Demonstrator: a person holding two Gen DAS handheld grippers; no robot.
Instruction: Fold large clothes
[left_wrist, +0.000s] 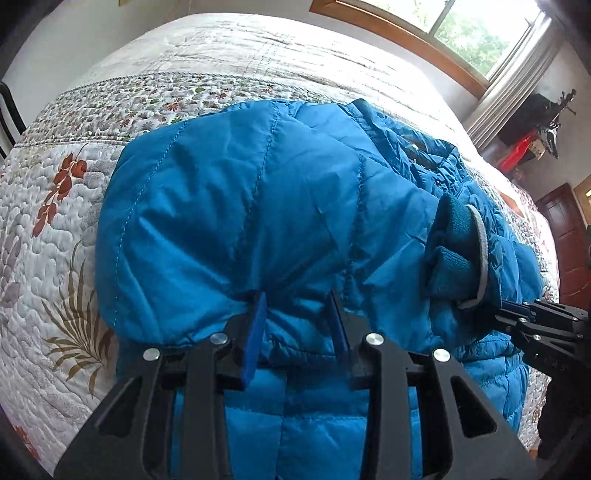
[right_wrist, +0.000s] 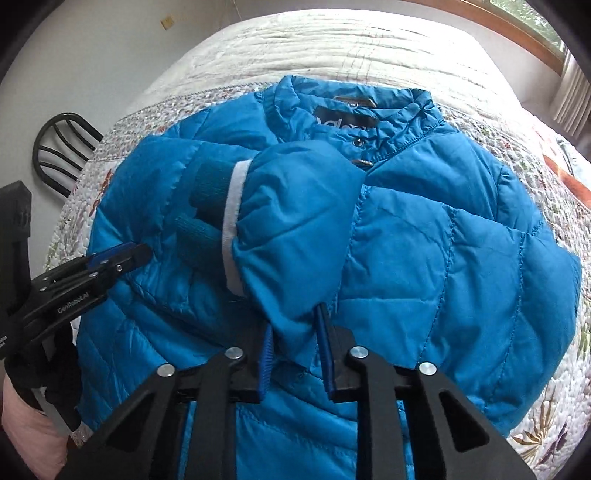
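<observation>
Left tool (left_wrist: 297, 310), black w/ blue pads, pinches a bunched fold of the blue puffer jacket (left_wrist: 258, 206) between its pads; fabric puckers at the grip. Right tool (right_wrist: 295, 328) is likewise clamped on a gathered bit of the folded-over sleeve (right_wrist: 295, 206), pads pressing the cloth from both sides.

Jacket lies spread on a bed, front side up, collar (right_wrist: 354, 107) toward the far edge, black brand label inside the neck, snap buttons below it. One sleeve is folded across the chest; its knit teal cuff (right_wrist: 207, 206) w/ a white band points toward the left tool. In the left wrist view the right tool enters from the right edge, next to that cuff; in the right wrist view the left tool comes in from the left edge, a black-gloved hand (right_wrist: 48, 373) behind it.

Under the jacket: white quilted bedspread (left_wrist: 55, 236) w/ floral & leaf print. Beyond the bed: dark metal chair (right_wrist: 62, 151) by a pale wall, wood-framed window (left_wrist: 443, 26), reddish door (left_wrist: 565, 240).
</observation>
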